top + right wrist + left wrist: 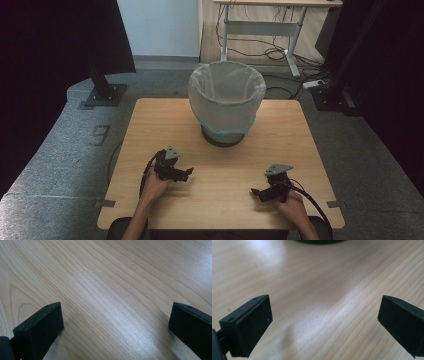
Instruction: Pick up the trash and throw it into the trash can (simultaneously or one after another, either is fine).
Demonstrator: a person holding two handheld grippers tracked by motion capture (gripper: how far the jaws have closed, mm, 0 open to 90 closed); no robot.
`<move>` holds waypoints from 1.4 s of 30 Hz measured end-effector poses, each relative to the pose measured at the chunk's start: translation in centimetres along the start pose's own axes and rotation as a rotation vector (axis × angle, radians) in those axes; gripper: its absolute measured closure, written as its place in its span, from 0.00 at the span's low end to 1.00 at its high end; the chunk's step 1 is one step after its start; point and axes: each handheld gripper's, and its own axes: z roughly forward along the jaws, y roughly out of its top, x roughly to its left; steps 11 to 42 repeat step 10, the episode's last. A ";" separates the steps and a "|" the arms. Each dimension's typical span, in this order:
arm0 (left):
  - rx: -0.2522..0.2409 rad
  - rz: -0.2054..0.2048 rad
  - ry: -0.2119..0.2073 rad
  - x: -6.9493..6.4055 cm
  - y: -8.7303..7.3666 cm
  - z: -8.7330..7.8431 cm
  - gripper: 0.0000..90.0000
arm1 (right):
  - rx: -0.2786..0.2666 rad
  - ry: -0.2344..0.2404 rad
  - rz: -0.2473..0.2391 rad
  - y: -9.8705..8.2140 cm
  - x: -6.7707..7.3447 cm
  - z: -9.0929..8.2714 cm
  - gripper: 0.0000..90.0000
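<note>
A small round dark bin lined with a thin translucent white plastic bag point(226, 97) stands at the far middle of the light wooden table point(150, 125). The liner looks light, soft and slippery; its folded rim seems the best hold. The left gripper point(189, 172) and right gripper point(254, 191) rest near, both released, jaws wide apart and empty.

A dark round base point(319, 241) is cut off by the top edge of the left gripper view. In the high view, the bin's point(226, 95) inside bottom is hidden, and both forearms are cropped at the bottom edge.
</note>
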 end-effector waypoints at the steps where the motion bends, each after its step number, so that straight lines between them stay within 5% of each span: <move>1: 0.006 0.001 0.000 0.0 -0.2 0.1 0.00 | 0.000 0.000 0.000 0.0 0.0 0.0 0.00; 10: 0.070 -0.003 0.017 -0.4 -1.0 0.9 0.00 | -0.001 -0.001 0.001 0.0 0.0 0.0 0.00; 42: 0.070 -0.003 0.017 -0.4 -1.0 0.9 0.00 | -0.001 -0.001 0.001 0.0 0.0 0.0 0.00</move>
